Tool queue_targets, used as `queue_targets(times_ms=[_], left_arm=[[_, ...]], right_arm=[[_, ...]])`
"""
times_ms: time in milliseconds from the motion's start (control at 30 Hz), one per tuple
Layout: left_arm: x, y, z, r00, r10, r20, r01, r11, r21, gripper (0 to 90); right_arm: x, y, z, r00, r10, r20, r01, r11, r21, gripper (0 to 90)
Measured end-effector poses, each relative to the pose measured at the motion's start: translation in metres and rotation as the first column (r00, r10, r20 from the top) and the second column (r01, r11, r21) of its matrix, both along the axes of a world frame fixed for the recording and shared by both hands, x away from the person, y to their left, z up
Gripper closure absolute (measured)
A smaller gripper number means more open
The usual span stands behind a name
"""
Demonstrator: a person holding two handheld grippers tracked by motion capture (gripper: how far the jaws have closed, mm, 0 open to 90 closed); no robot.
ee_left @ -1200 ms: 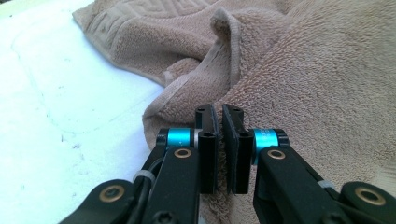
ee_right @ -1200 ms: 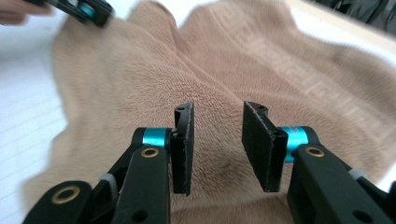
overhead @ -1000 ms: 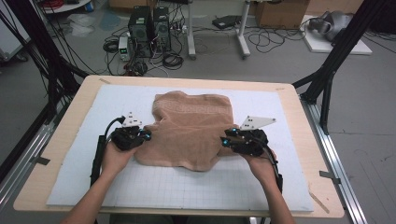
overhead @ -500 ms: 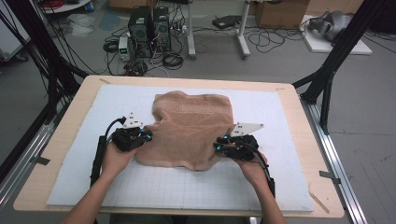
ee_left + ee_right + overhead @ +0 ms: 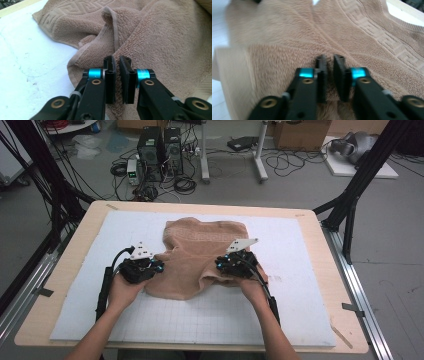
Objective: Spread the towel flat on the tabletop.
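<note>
A: The brown towel lay bunched mid-mat, and each gripper was pinching it: left gripper on its left edge, right gripper on its right edge.

B: Room to move?

A: Lots. Bare white mat on every side, wooden table rim beyond.

B: Close-ups?

A: The left gripper view showed a hem standing up in a ridge; the right gripper view showed the woven key-pattern border.
</note>
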State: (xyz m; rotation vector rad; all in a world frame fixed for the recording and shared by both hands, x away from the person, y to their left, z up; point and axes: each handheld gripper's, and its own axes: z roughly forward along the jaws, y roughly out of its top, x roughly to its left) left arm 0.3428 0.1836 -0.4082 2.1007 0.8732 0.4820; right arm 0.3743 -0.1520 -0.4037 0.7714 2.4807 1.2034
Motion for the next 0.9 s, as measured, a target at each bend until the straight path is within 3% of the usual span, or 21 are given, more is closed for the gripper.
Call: queue_targets(times_ms=[67,100,200,300,400,600,900], left_arm=[[0.002,-0.002,-0.003,0.9997,0.001,-0.026,-0.001,1.0000,0.003,75.7],[0.003,-0.002,-0.005,0.9992,-0.001,-0.041,0.001,0.9999,0.010,71.3],[0.007,-0.006,-0.012,0.9973,-0.004,-0.073,0.007,0.9993,0.037,69.2],[0.010,-0.012,-0.019,0.9953,-0.020,-0.094,0.027,0.9973,0.069,74.2],[0.006,-0.014,-0.017,0.9969,-0.033,-0.071,0.040,0.9951,0.091,80.8],[-0.008,0.000,0.005,0.9991,-0.041,-0.013,0.041,0.9991,0.010,83.2],[-0.049,0.009,0.034,0.9934,-0.096,0.063,0.099,0.9945,-0.035,83.8]], right_arm=[[0.005,0.003,-0.004,0.9996,-0.014,-0.025,0.014,1.000,0.002,66.7],[0.007,0.004,-0.008,0.9991,-0.016,-0.039,0.016,1.000,-0.003,65.8],[0.009,0.006,-0.014,0.9976,-0.023,-0.066,0.022,1.000,-0.012,65.8],[0.010,0.007,-0.016,0.9972,-0.010,-0.074,0.009,1.000,-0.013,77.6],[0.008,0.009,-0.014,0.9981,0.016,-0.060,-0.018,0.999,-0.030,86.2],[-0.004,-0.006,0.002,0.9982,0.045,-0.039,-0.045,0.999,0.010,88.8],[-0.048,-0.037,0.037,0.9940,0.102,0.039,-0.104,0.993,0.050,89.0]])
